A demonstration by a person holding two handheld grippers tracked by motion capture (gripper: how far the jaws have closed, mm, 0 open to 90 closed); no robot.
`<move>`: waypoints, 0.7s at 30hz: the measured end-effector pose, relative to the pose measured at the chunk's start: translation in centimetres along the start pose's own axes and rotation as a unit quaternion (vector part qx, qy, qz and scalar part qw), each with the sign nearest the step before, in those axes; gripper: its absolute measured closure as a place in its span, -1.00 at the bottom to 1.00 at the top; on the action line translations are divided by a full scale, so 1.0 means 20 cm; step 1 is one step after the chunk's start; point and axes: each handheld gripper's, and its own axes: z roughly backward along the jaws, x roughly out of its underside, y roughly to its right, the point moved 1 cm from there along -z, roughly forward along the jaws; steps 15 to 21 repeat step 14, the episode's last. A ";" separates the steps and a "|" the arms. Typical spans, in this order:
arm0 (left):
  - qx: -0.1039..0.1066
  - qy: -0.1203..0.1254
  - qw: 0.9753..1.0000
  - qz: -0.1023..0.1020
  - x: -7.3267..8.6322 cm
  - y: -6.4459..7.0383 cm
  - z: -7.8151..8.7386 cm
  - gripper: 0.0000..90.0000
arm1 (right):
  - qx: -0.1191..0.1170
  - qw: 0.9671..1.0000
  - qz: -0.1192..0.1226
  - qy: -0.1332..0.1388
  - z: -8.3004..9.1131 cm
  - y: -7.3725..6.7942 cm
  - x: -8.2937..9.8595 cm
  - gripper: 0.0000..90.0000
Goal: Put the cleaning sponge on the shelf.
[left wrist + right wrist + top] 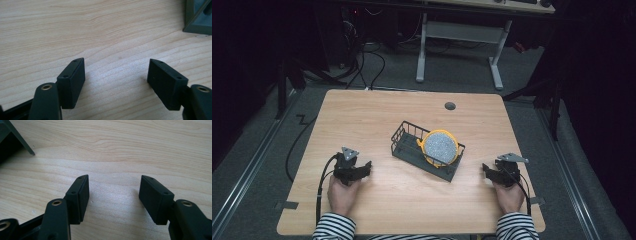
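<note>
A dark wire basket (412, 145) holding an orange-rimmed speckled grey plate (440, 145) sits mid-way on the light wooden table (377, 115). The left tool (366, 167) and right tool (486, 170) flank it, jaws wide apart, gripping nothing.

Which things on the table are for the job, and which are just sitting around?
For the job:
- dark wire basket
- round yellow-rimmed grey thing standing tilted inside the basket
- left tongs, open, on the table
- right tongs, open

Just sitting around:
- grey round plug in the tabletop
- white desk legs behind
- cables on the floor
</note>
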 end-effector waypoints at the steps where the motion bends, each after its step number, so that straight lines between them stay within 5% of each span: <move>1: -0.001 0.000 1.000 0.001 0.00 0.00 0.00 -0.32 | 0.000 1.000 0.001 -0.001 0.00 0.00 0.00 -0.08; 21: -0.004 -0.003 1.000 0.001 0.00 0.00 0.00 -0.41 | 0.003 1.000 0.001 -0.001 0.00 0.00 0.00 -0.09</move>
